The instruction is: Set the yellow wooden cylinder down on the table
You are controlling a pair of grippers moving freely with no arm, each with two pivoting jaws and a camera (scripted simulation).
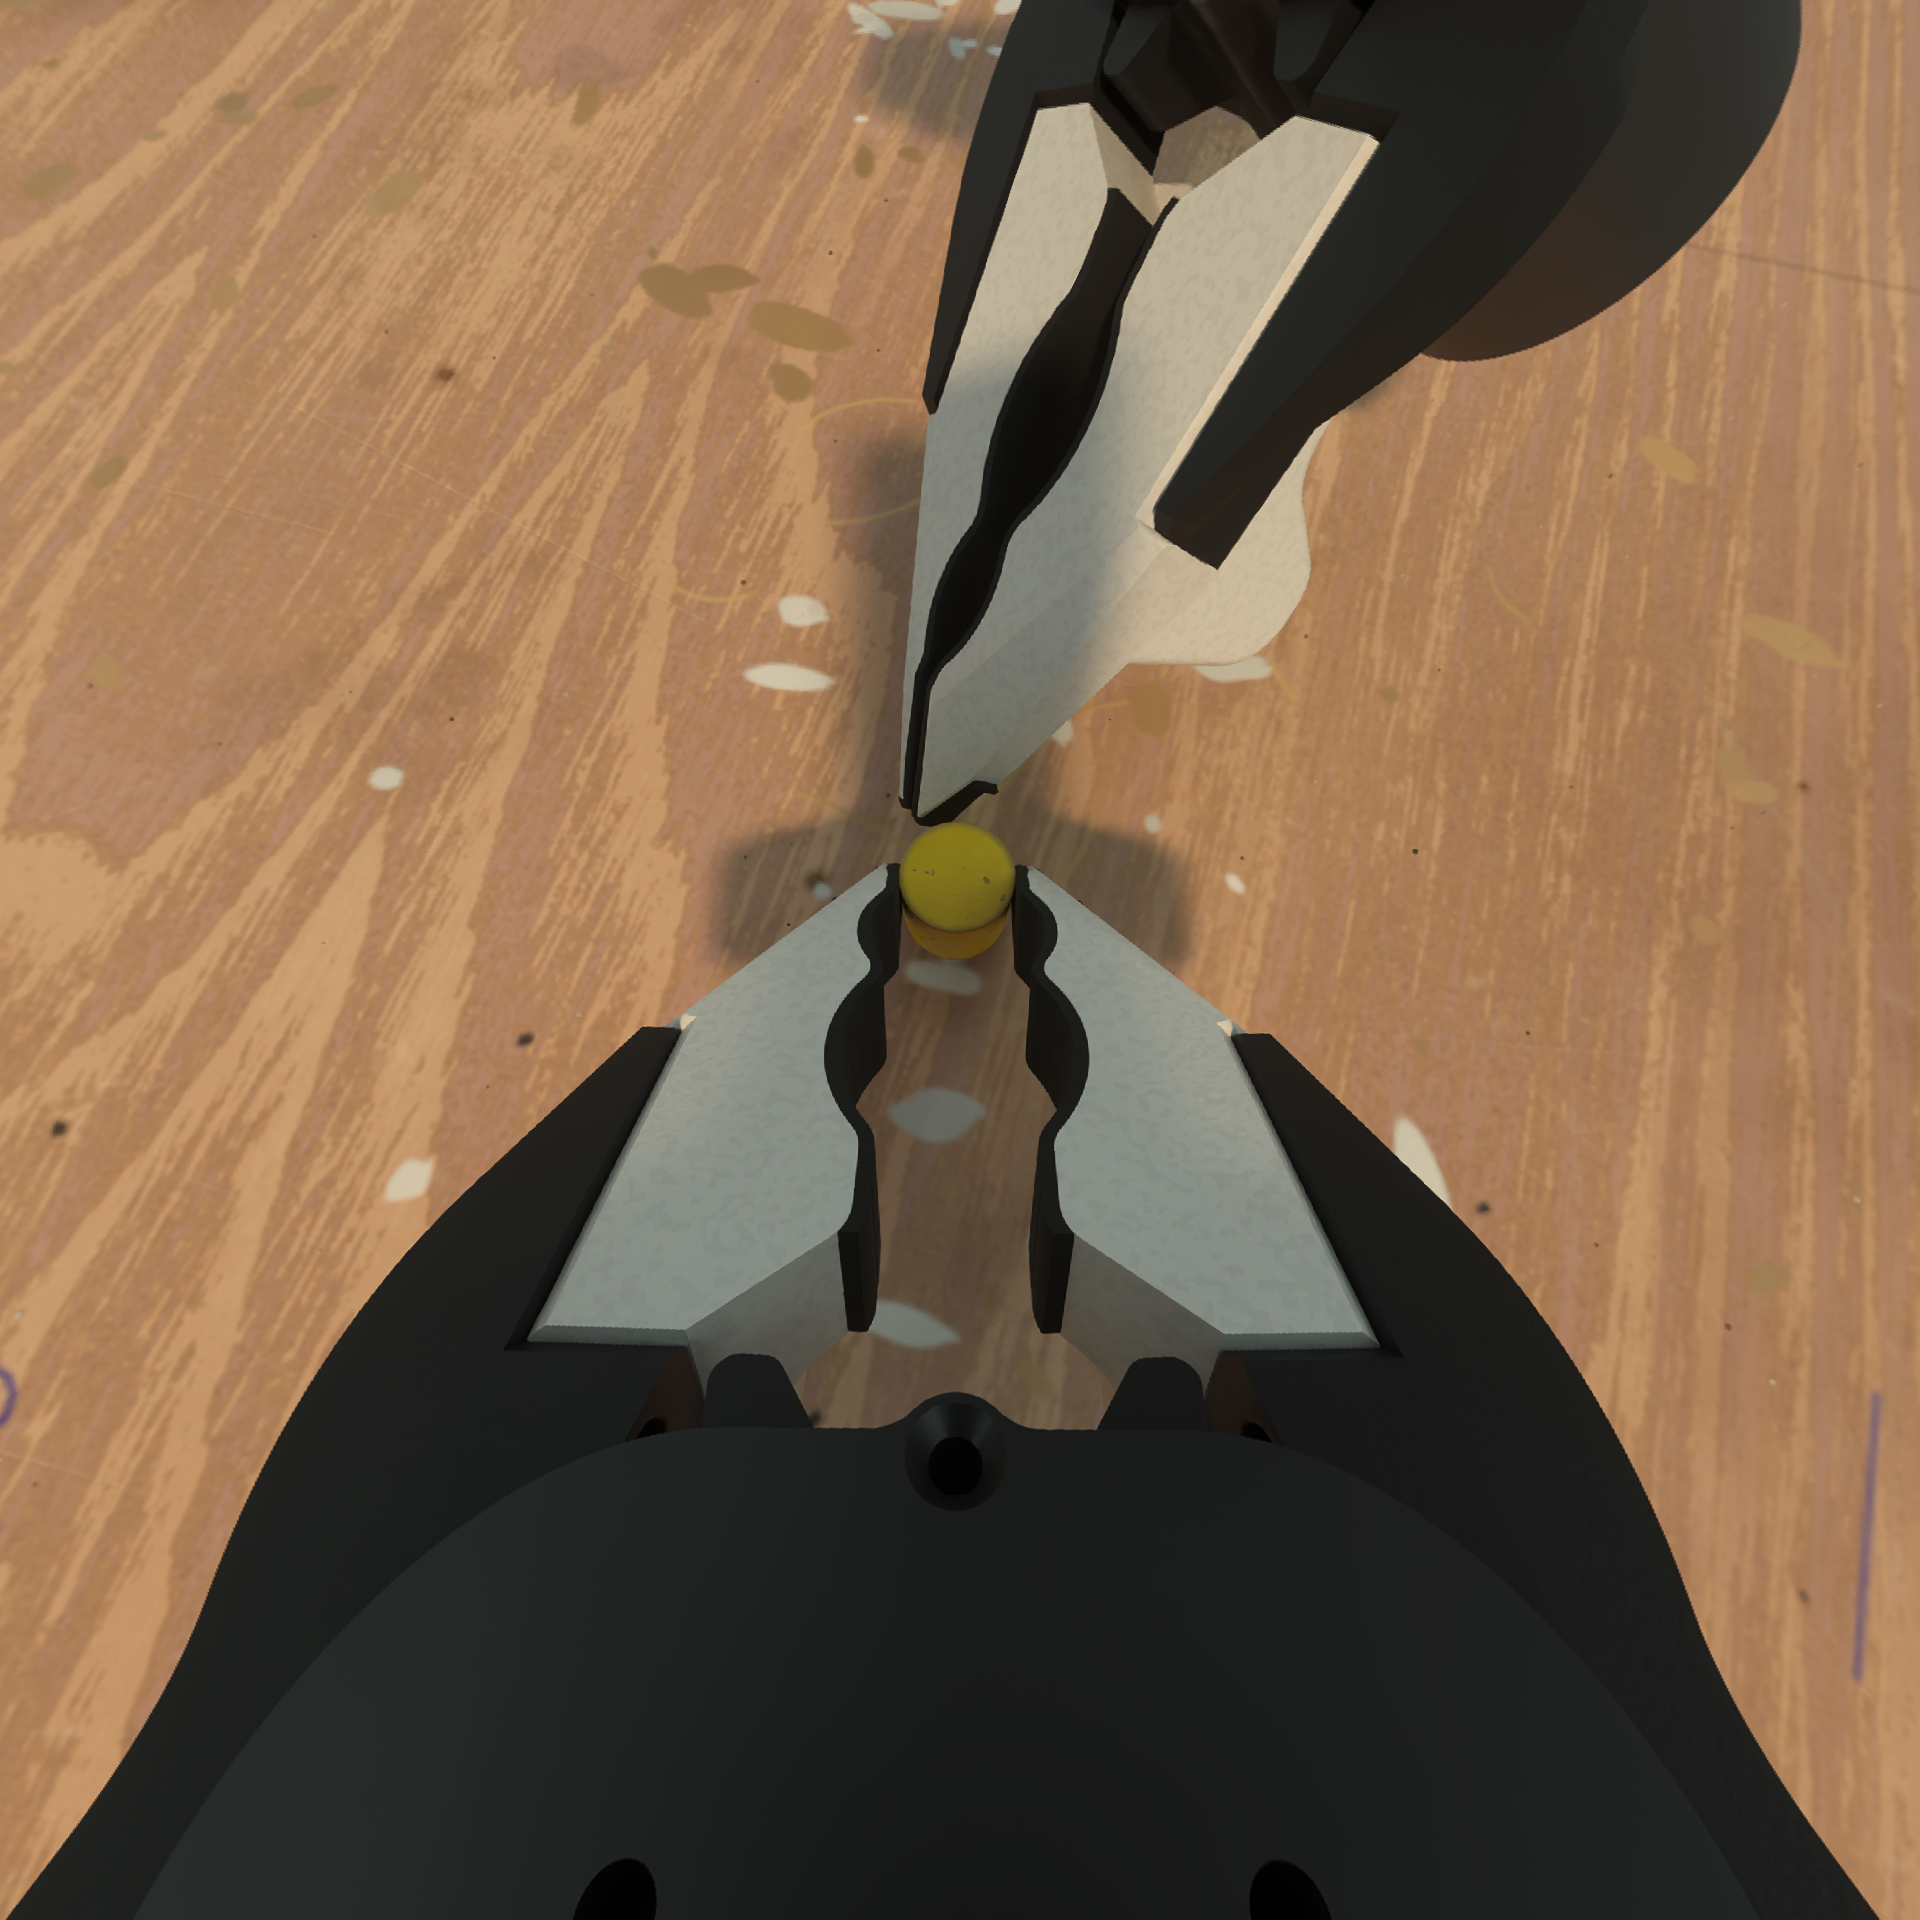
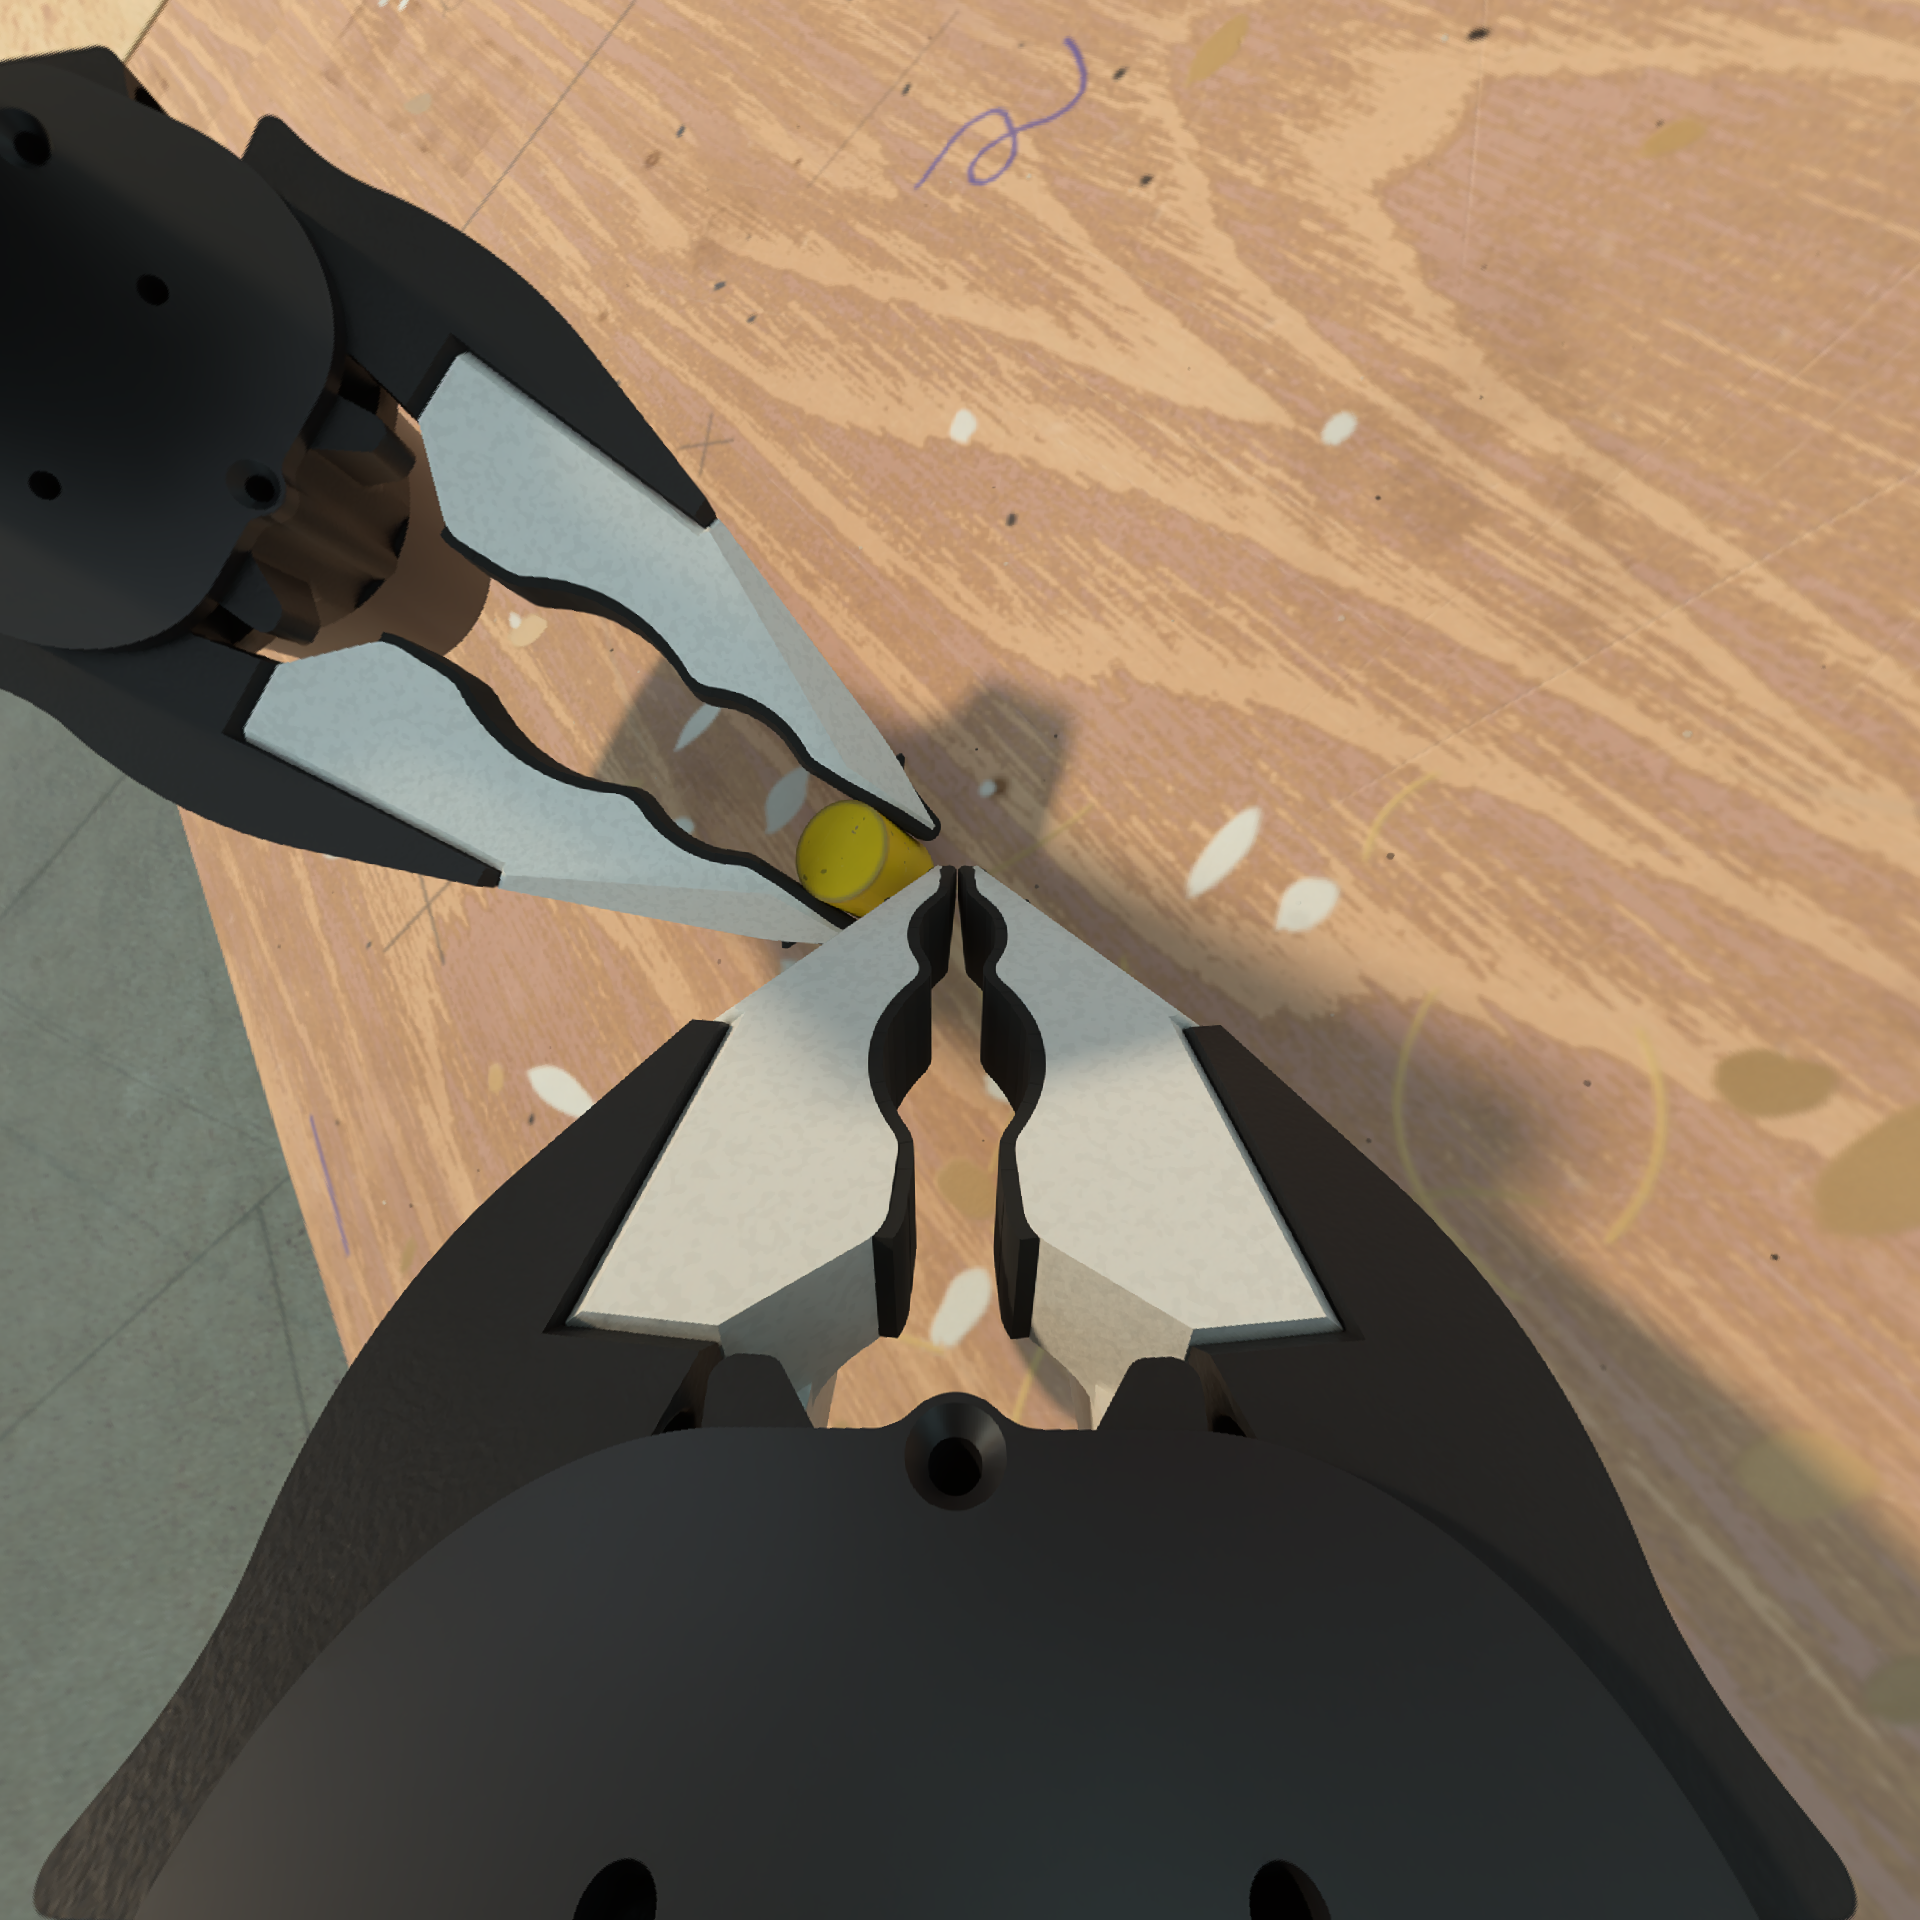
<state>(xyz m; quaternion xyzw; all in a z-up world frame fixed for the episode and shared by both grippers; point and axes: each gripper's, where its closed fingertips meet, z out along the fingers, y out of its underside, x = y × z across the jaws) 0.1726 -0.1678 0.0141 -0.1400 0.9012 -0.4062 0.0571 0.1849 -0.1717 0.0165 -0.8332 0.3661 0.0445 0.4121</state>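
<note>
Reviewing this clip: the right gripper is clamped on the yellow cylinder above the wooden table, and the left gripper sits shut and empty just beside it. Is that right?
Not quite: the sides are swapped. The left gripper holds the yellow cylinder between its jaws, as the left wrist view shows. The right gripper is the one shut and empty beside it, as the right wrist view shows. The wooden table part stands.

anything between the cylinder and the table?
Nothing visible. The left gripper holds the cylinder between its fingertips, and only bare table shows under it. The shut right gripper sits just beside the cylinder, not under it.
</note>
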